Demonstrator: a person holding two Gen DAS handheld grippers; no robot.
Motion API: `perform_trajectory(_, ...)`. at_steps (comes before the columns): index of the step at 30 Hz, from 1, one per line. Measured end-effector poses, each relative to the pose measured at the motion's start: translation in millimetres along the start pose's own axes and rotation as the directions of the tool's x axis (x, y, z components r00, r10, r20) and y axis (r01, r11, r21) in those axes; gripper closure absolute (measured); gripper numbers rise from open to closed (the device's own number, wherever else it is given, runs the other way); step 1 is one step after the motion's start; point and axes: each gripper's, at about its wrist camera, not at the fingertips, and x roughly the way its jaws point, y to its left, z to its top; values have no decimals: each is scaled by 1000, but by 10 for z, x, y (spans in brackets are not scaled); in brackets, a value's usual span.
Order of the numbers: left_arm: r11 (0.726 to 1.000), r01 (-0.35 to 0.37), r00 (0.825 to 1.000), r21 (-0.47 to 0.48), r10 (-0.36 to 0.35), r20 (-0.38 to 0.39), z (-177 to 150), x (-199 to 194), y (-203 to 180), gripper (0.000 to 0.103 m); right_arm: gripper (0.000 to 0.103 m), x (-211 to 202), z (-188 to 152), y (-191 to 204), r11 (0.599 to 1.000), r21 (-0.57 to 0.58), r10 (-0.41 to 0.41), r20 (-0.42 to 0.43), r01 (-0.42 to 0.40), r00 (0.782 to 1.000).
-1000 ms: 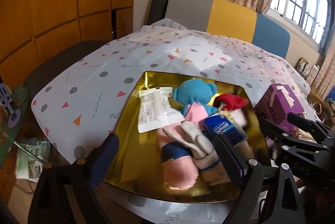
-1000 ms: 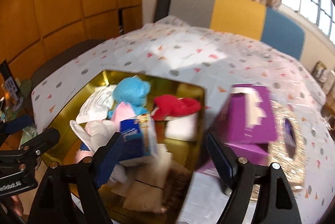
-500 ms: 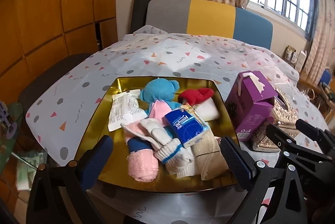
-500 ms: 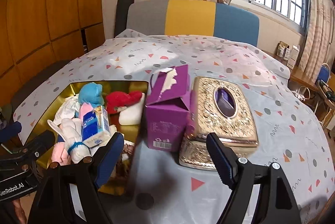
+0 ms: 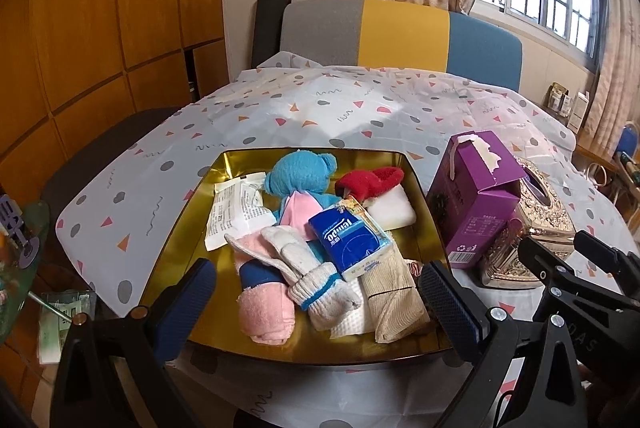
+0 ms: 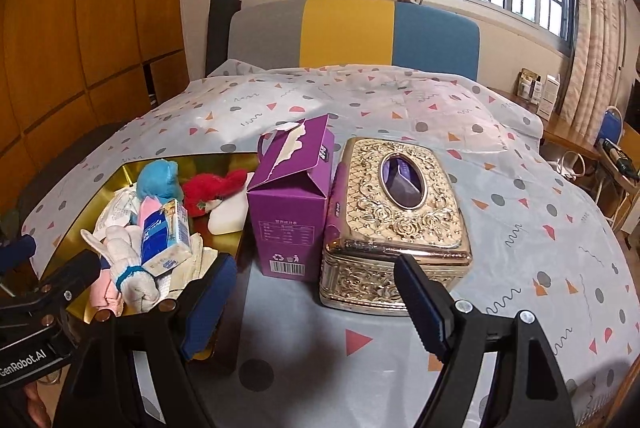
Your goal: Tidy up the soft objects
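Left gripper [image 5: 316, 292] spread wide, empty, poised above gold tray [image 5: 192, 204] piled with socks [image 5: 320, 280], tissue pack [image 5: 350, 242], blue plush [image 5: 302, 174]. Right gripper [image 6: 312, 296] spread, empty, facing purple box [image 6: 290, 212] and ornate tissue box [image 6: 394, 216], probably sorting destinations.

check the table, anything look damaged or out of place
The purple carton beside the gold tray has its top ripped open, with a ragged white edge. In the tray, the blue tissue pack lies tilted on a loose heap of socks. Nothing has spilled.
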Motion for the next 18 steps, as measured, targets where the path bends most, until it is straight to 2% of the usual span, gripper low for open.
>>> perform_trajectory(18,1000,-12,1000,-9,12,-2,-14,-3,30,0,21,12,-1,36,1000,-6,3,-5,-3,1000)
